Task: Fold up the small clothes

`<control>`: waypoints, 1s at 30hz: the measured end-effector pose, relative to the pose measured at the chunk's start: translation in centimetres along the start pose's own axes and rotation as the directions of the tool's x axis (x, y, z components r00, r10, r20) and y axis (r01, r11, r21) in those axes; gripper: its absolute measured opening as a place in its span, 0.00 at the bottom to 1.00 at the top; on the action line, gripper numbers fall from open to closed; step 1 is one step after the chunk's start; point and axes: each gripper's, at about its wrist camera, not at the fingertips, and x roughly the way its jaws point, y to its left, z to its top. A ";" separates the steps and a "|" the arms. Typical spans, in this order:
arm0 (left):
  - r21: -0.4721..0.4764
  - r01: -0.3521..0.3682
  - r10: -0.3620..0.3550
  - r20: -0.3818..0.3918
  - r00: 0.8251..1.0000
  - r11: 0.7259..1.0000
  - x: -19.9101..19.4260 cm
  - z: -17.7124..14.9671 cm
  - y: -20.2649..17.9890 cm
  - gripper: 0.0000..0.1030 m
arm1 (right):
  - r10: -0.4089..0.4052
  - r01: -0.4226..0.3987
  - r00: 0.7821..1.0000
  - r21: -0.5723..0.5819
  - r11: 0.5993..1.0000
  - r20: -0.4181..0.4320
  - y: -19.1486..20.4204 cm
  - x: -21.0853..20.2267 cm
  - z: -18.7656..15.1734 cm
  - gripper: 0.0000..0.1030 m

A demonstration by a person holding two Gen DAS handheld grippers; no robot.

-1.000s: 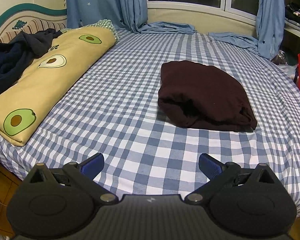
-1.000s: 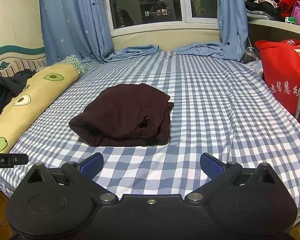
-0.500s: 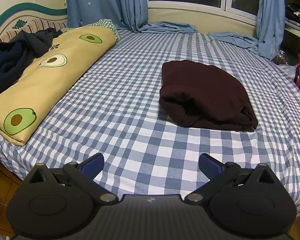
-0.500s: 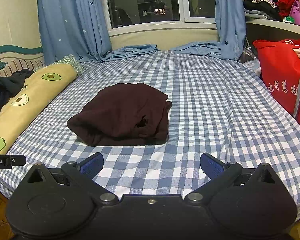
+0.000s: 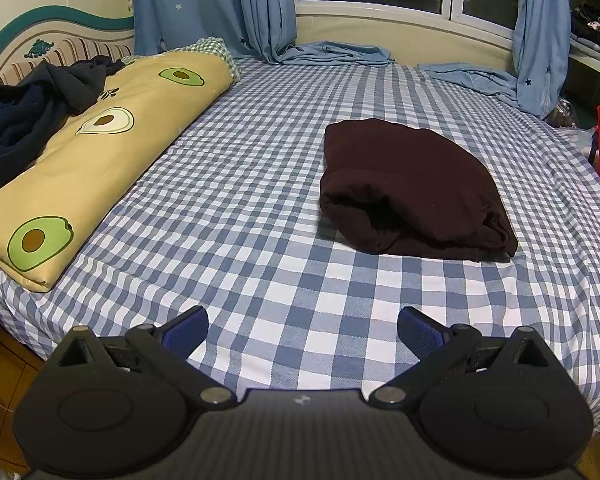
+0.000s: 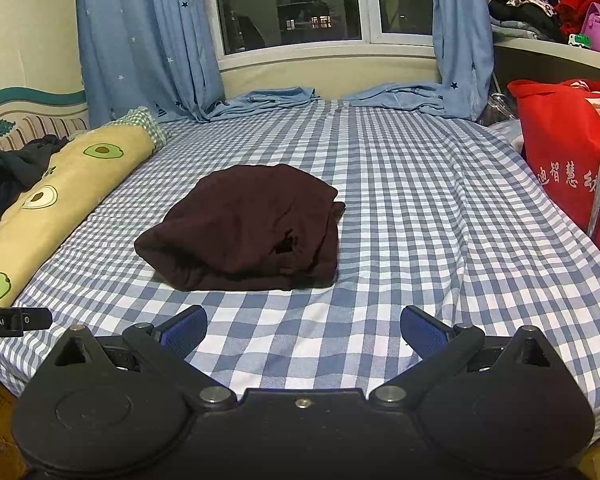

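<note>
- Left gripper (image 5: 302, 326) & right gripper (image 6: 303, 326): both spread wide, nothing btwn the blue pads, hovering over the near edge of the bed (image 6: 440, 208).
- Dark maroon garment (image 6: 244, 228) lies bunched mid-bed, rough fold, well apart from both tools.
- Risks, my guess: thick layered edge facing us, so a pinch may catch only the top layer & the bundle unrolls; loose checked sheet could get nipped along w/ it.
- Avocado quilt (image 5: 92, 152) & red bag (image 6: 568, 156) sit off to the sides, prob no clash.

The red bag (image 6: 572, 168) was cut off by the right edge in both views (its white characters only partly readable), the dark clothes (image 5: 28, 120) ran past the left edge, and the folded garment (image 6: 244, 228) hid its own inner layers.
</note>
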 end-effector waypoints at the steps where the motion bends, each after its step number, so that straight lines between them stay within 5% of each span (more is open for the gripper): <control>1: 0.001 0.001 -0.001 -0.001 1.000 1.000 0.0 0.0 0.1 0.99 | -0.001 0.001 1.000 0.001 1.000 0.000 0.0 0.0 0.0 1.00; 30: 0.028 0.018 -0.018 -0.020 1.000 0.999 0.6 -0.1 1.0 0.99 | -0.002 0.002 1.000 0.013 1.000 -0.008 0.1 0.1 -0.1 1.00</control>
